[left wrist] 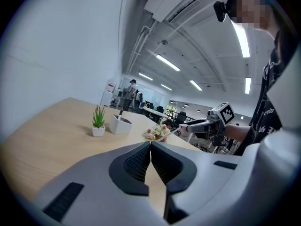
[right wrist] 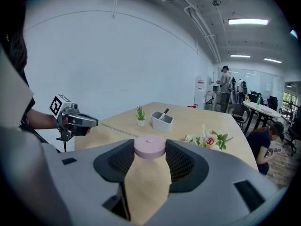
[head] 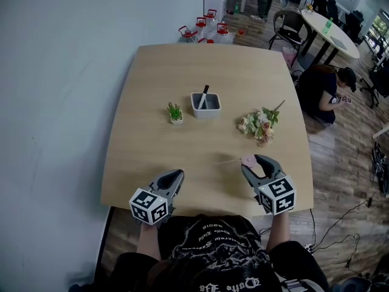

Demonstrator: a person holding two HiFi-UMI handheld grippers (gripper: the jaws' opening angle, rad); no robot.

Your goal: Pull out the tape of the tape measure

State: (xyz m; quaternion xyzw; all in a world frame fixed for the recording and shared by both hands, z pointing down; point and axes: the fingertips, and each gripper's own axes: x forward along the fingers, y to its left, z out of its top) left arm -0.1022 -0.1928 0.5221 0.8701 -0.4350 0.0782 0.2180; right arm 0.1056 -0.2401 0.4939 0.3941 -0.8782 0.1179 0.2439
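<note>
The right gripper (head: 255, 162) clamps the round pink tape measure (right wrist: 149, 147) by its sides, above the table (head: 152, 132) near its front edge, toward the right corner. The left gripper (left wrist: 150, 147) is pinched tight on the end of the tape (right wrist: 117, 130), a short length stretched between them. Best draw the two apart in one straight, level line, with both grips firm, so the thin strip neither twists nor slips.
</note>
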